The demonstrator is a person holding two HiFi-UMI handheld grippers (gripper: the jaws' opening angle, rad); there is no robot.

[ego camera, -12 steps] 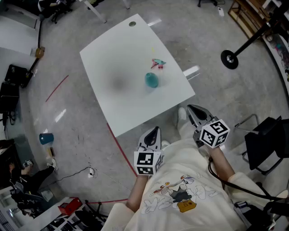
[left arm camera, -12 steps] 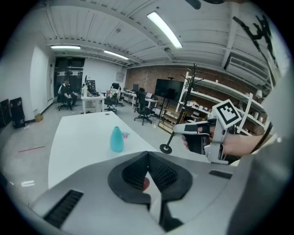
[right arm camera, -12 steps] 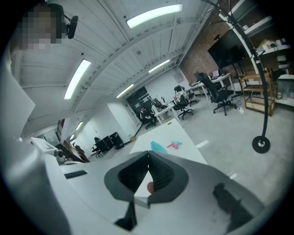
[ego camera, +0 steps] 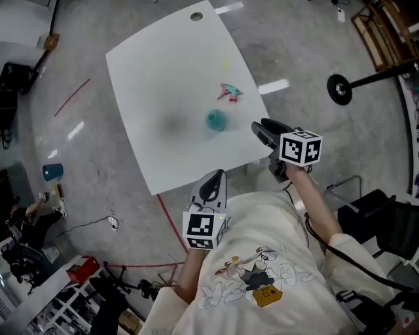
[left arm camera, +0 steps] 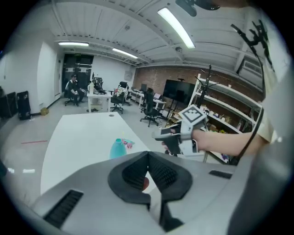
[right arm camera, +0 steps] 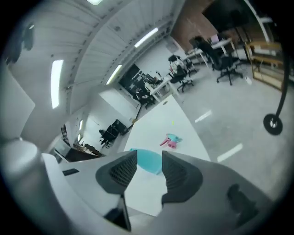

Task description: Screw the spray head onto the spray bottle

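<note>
We hold the left tool (ego camera: 215,180) short of the tabletop's (ego camera: 163,85) near edge, close in front of our shirt, and in the left gripper view its two dark ribbed jaws sit pressed together with nothing between them. The right tool (ego camera: 260,131) hovers at the near right corner of the white tabletop, tipped downward. In the right gripper view its jaws stand apart with a clear gap and hold nothing. Through that gap we see the teal spray bottle (ego camera: 215,120), which sits farther off on the tabletop and does not touch the pads. The bottle is on the right half of the tabletop, not far from the right edge, and in the left gripper view it appears to stand upright with its narrow neck uppermost. Its neck carries no head. The spray head (ego camera: 230,91), teal with pink parts, lies on the tabletop just beyond the bottle, near it but apart. Neither tool touches either piece. A round hole (ego camera: 196,16) shows near the far edge of the tabletop, and the rest of its surface is bare white.
</note>
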